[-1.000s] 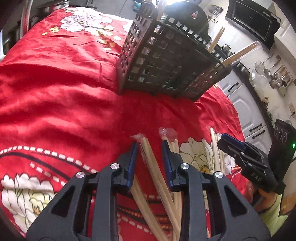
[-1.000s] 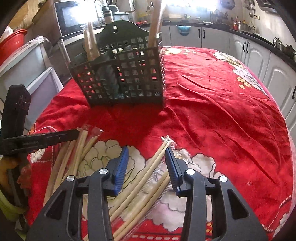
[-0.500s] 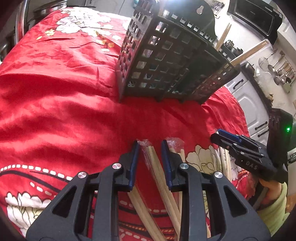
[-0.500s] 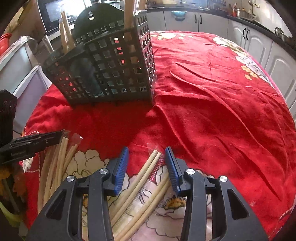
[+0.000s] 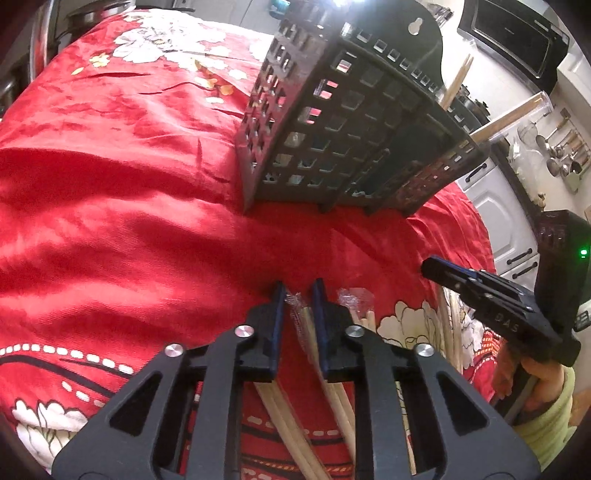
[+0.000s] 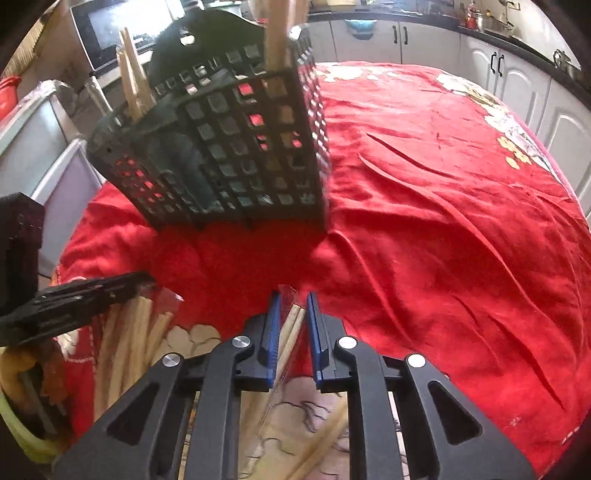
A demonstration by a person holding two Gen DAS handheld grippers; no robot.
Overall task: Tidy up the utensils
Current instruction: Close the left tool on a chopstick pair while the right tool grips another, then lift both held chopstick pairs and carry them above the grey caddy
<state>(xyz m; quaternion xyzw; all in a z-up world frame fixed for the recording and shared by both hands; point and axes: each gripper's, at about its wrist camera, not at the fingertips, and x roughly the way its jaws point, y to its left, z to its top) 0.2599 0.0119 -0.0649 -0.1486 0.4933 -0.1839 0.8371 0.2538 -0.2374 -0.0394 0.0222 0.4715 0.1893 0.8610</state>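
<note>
With both claws closing on wrapped chopsticks lying near me on the red cloth [image 5: 110,229], left gripper [image 5: 298,295] and right gripper [image 6: 291,301], I'd squeeze firmly before lifting toward the far basket [image 5: 343,133].

Black grippers, blue-padded fingers [image 5: 276,325], silver screws, green indicator light, pale green sleeve [image 5: 550,424]

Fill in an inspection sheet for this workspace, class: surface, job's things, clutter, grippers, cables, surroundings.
Surface: red floral tablecloth, wrinkled.
Job's things: black utensil basket upright, some chopsticks already inside; wrapped chopstick pairs lying on the cloth.
Clutter: nothing seen.
Grippers: left gripper closing, a wrapped pair between its jaws; right gripper closing, another wrapped pair between its jaws.
Cables: nothing seen.
Surroundings: white kitchen cabinets, microwave, hanging ladles.
</note>
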